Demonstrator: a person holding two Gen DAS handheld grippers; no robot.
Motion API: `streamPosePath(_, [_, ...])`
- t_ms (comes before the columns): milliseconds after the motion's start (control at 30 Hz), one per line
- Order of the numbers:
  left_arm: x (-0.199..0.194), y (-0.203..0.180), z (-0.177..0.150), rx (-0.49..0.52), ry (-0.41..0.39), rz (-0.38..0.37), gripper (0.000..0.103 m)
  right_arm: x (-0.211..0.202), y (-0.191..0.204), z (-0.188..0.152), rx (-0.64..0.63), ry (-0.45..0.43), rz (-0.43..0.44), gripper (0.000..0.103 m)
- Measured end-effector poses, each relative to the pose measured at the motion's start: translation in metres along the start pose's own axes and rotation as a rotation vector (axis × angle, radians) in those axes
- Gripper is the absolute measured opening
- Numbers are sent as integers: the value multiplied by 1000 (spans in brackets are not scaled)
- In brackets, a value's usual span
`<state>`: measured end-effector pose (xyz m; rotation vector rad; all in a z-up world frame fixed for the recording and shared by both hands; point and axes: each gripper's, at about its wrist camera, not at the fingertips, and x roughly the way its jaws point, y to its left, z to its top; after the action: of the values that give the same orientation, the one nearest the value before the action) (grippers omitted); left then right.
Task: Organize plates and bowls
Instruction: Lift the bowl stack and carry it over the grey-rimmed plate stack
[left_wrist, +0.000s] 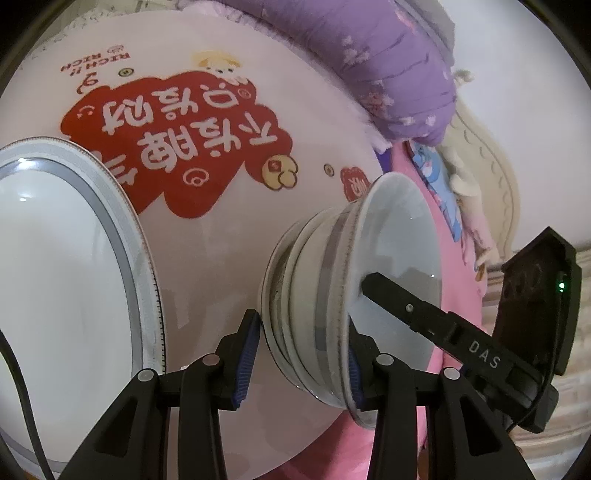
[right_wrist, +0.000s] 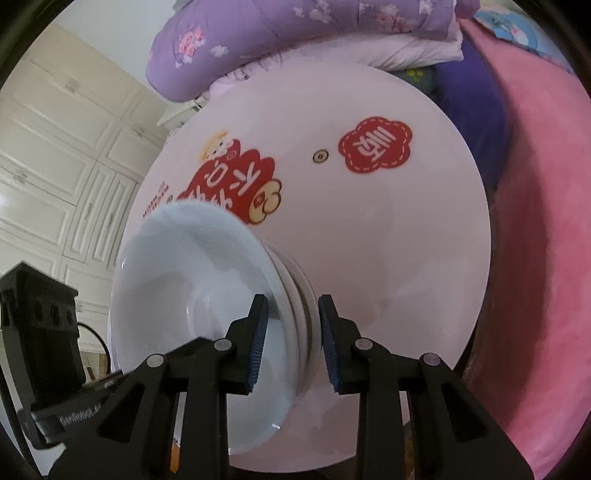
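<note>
A stack of white bowls (left_wrist: 325, 295) with grey bands stands on a round pink table (left_wrist: 221, 240) with red cartoon print. My left gripper (left_wrist: 301, 363) has its jaws on either side of the stack's rim, wide apart, the right pad touching the top bowl. In the right wrist view the same bowl stack (right_wrist: 207, 295) sits between the jaws of my right gripper (right_wrist: 293, 345), which straddle the rims from the opposite side. The right gripper's finger also reaches into the top bowl in the left wrist view (left_wrist: 424, 317). A white plate (left_wrist: 66, 280) with a grey rim lies at the left.
A purple quilt (left_wrist: 369, 62) and pink bedding (right_wrist: 535, 258) lie beyond the table (right_wrist: 369, 229). A cream wardrobe (right_wrist: 66, 155) stands to the left in the right wrist view. A cream headboard (left_wrist: 495, 177) is at the right in the left wrist view.
</note>
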<state>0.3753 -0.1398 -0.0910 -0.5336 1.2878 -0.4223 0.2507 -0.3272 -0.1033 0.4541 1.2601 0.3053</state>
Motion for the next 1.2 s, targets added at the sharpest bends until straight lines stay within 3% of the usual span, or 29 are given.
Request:
streamPosePath(767, [-30, -2, 11, 16, -33, 4, 35, -13, 22, 3, -44, -21, -5, 25])
streamPosePath(1200, [-117, 26, 19, -8, -131, 18, 35, -20, 102, 12, -156, -34, 43, 25])
